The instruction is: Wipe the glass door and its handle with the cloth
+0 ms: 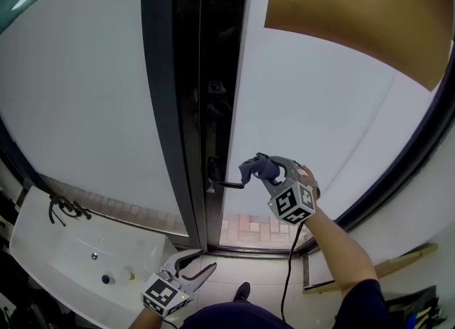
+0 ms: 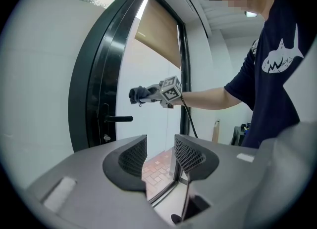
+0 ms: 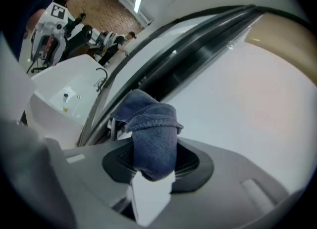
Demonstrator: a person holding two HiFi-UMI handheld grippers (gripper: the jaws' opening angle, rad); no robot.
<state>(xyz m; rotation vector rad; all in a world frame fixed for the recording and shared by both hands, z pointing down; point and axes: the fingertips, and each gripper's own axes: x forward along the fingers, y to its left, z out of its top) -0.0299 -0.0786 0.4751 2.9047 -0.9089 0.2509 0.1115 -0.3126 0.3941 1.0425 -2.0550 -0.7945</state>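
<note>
Right gripper [image 1: 259, 171] clamps the cloth [image 3: 151, 134] just above the handle [image 1: 229, 185]; left gripper [image 1: 193, 267] hangs empty, jaws apart; handle wipe seemingly still to do

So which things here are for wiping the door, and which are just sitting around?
For the job:
glass door
door handle
blue cloth, pinched in the right gripper jaws

Just sitting around:
white sink
black tap
tan blind
left gripper, jaws apart and empty
</note>
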